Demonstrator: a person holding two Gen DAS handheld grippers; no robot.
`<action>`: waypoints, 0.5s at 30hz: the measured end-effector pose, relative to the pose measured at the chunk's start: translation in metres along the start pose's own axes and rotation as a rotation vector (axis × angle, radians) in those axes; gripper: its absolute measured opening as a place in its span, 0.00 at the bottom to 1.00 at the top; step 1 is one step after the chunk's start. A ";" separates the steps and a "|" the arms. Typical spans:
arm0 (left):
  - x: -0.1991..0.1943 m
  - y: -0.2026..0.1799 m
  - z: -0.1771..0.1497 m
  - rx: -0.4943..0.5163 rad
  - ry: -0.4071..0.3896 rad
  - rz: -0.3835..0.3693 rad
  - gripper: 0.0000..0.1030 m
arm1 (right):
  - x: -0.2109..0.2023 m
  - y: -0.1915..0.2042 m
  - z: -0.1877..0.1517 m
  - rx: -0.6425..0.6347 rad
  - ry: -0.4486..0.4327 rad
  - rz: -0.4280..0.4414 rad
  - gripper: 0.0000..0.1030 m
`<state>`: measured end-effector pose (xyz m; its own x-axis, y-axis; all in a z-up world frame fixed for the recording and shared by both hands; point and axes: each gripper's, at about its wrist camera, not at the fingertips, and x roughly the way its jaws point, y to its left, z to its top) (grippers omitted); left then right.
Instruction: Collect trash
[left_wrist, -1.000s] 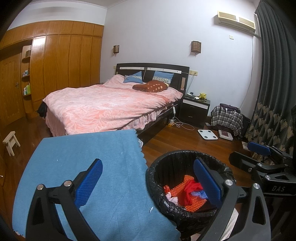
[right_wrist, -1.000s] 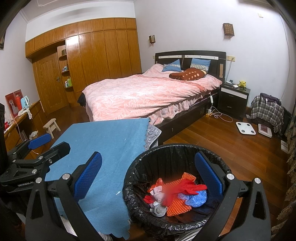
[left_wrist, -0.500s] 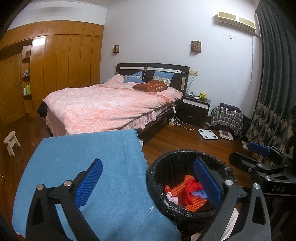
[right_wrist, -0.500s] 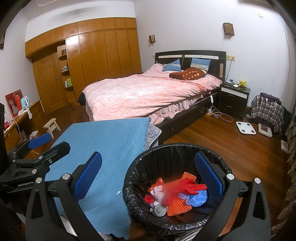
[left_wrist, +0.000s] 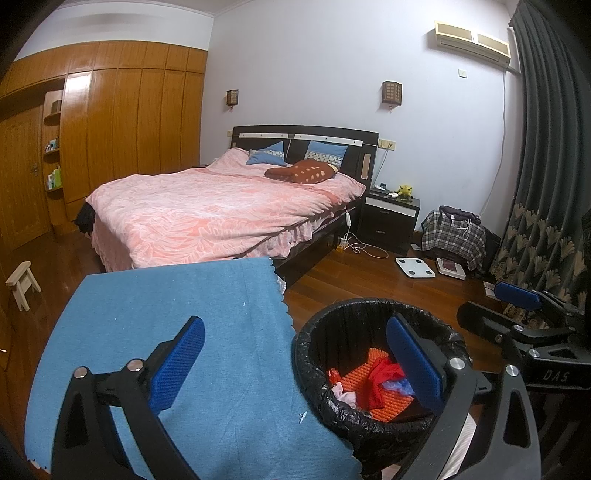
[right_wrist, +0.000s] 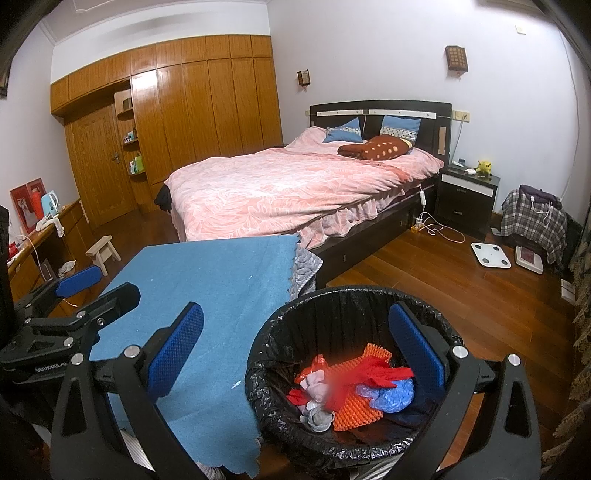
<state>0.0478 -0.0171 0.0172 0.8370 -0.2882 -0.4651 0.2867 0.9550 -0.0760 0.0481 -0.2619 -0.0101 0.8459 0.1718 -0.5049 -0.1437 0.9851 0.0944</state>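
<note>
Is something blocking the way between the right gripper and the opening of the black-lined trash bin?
Nothing visible does. The right gripper is open and empty above the black-lined trash bin, whose mouth is uncovered.

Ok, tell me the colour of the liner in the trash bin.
Black; the liner shows best in the right wrist view.

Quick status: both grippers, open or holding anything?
Left gripper: open, holding nothing.
Right gripper: open, holding nothing, above the trash bin.

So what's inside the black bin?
The bin holds an orange ridged sheet, red plastic, a blue bag and a grey wad. The pile hides what lies underneath.
</note>
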 end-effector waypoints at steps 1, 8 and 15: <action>0.000 0.000 0.000 0.001 0.001 0.000 0.94 | 0.000 0.000 0.000 0.000 0.001 0.000 0.95; 0.000 0.000 0.000 0.001 0.001 -0.001 0.94 | 0.000 0.001 0.000 0.000 0.001 0.000 0.95; 0.000 0.000 0.001 0.001 0.002 0.000 0.94 | 0.000 0.000 0.000 0.000 0.001 0.000 0.95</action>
<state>0.0483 -0.0174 0.0177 0.8360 -0.2884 -0.4668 0.2873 0.9549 -0.0755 0.0483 -0.2616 -0.0098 0.8455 0.1720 -0.5055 -0.1440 0.9851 0.0944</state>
